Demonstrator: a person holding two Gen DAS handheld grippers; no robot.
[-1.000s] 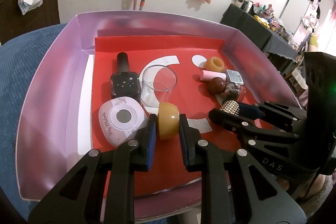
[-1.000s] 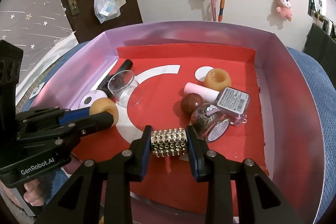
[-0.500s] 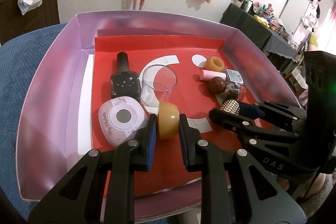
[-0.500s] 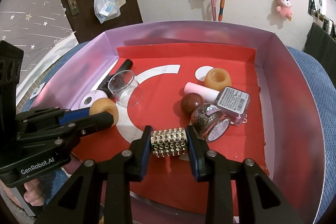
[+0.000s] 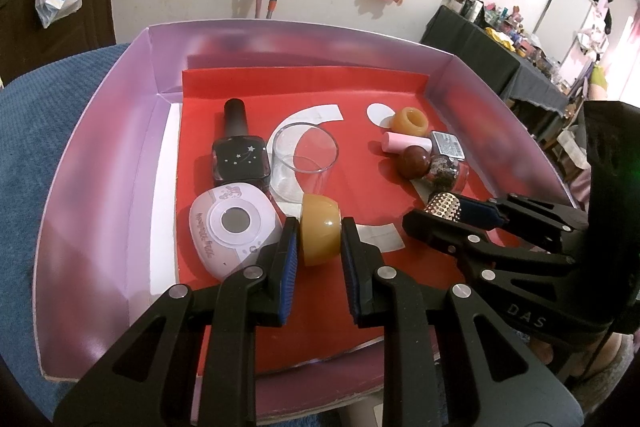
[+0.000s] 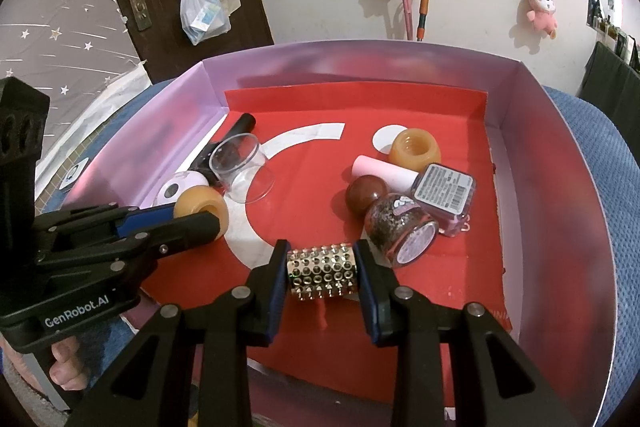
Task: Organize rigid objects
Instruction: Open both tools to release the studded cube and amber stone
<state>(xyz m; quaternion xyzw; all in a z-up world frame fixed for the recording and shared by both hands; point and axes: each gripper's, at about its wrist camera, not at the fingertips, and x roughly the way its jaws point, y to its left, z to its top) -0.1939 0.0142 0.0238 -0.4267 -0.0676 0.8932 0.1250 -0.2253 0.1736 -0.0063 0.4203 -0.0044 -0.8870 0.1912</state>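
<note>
While the left tool (image 5: 320,239) clamps an amber ring (image 5: 320,229), the right tool (image 6: 322,273) pinches a studded cylinder (image 6: 322,271).

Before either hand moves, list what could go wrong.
1. The amber ring is smooth and rounded; held only at its flat ends by the left gripper, it might slip out.
2. The studded gold cylinder in the right gripper sits close to the glitter jar; swinging right may knock it.
</note>
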